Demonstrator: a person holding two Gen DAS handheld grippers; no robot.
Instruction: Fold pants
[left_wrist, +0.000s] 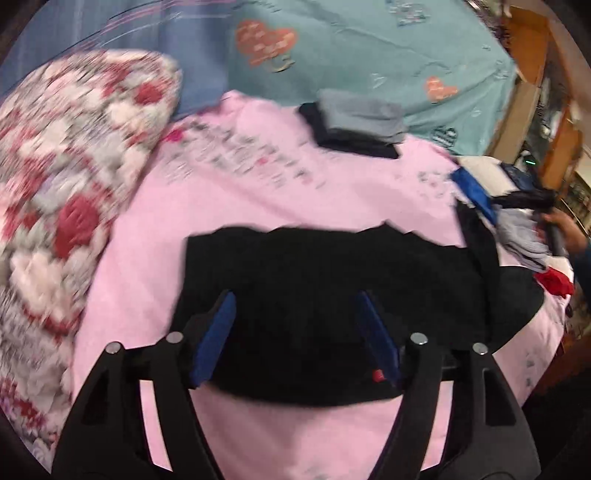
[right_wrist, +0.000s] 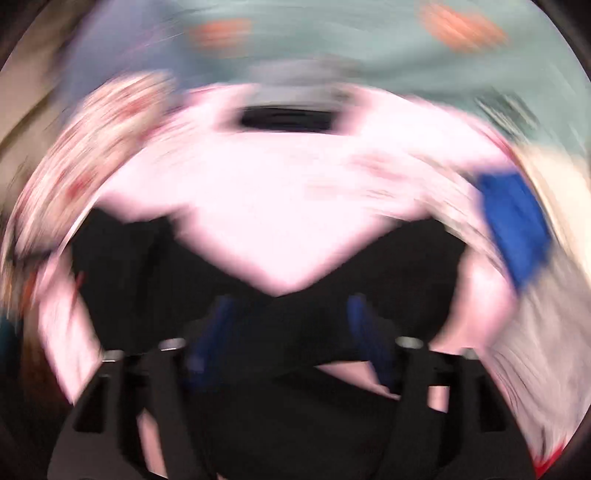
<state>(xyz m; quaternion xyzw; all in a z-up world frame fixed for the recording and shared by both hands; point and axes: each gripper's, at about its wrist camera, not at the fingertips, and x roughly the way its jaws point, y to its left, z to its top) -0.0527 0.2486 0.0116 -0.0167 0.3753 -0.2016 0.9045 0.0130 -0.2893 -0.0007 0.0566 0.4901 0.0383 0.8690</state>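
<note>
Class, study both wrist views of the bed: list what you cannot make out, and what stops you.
- Right wrist view: motion blur smears everything; the black pants show no fold lines.
- Left wrist view: the left claw hides the pants' near edge.
- Left wrist view: the clothes pile is cut off by the right edge.
- Left wrist view: print on the pink sheet is blurred.

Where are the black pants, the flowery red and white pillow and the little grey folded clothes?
Black pants (left_wrist: 325, 280), left wrist view, middle of cloth.
Flowery red and white pillow (left_wrist: 74, 177), left wrist view, its top.
Grey folded clothes (left_wrist: 360, 116), left wrist view, top layer.
</note>
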